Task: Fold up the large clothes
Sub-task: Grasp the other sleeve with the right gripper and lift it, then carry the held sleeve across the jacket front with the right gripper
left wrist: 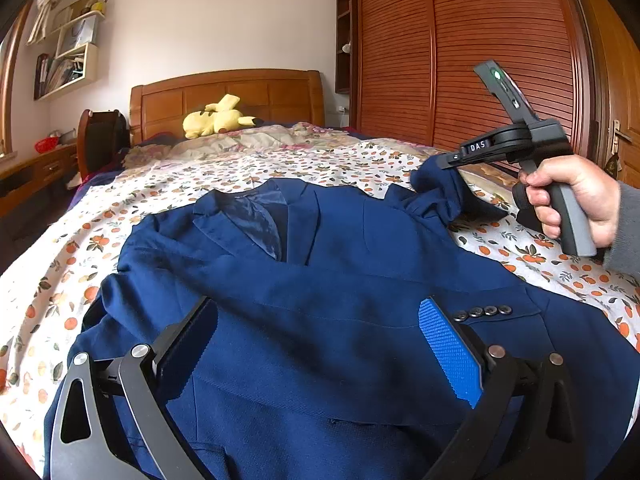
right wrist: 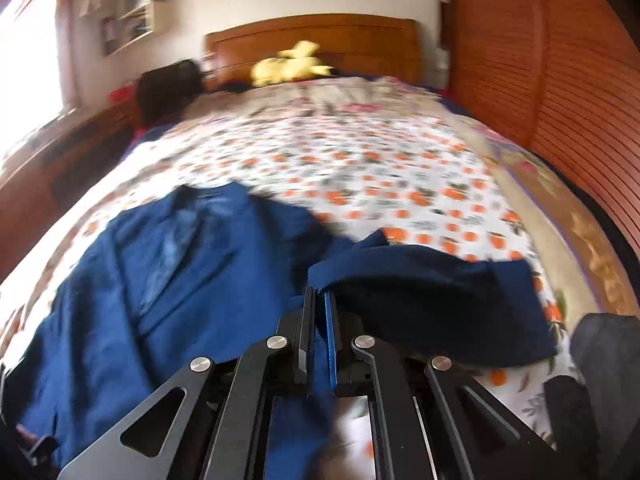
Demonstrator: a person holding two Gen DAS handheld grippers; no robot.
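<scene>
White "DAS" on right hand-held gripper (left wrist: 443, 162)

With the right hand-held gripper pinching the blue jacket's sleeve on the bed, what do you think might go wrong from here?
1. The right hand-held gripper pinches only a small bunch of the sleeve, so the fabric may slip out when pulled.
2. The left hand-held gripper stands open over the jacket and pins nothing, so the whole garment may drag across the bedsheet.
3. The sleeve looks crumpled, so the fold may trap wrinkles.

Right gripper (right wrist: 320, 308) fingers pinching blue jacket (right wrist: 168, 280) sleeve (right wrist: 432, 296).
</scene>
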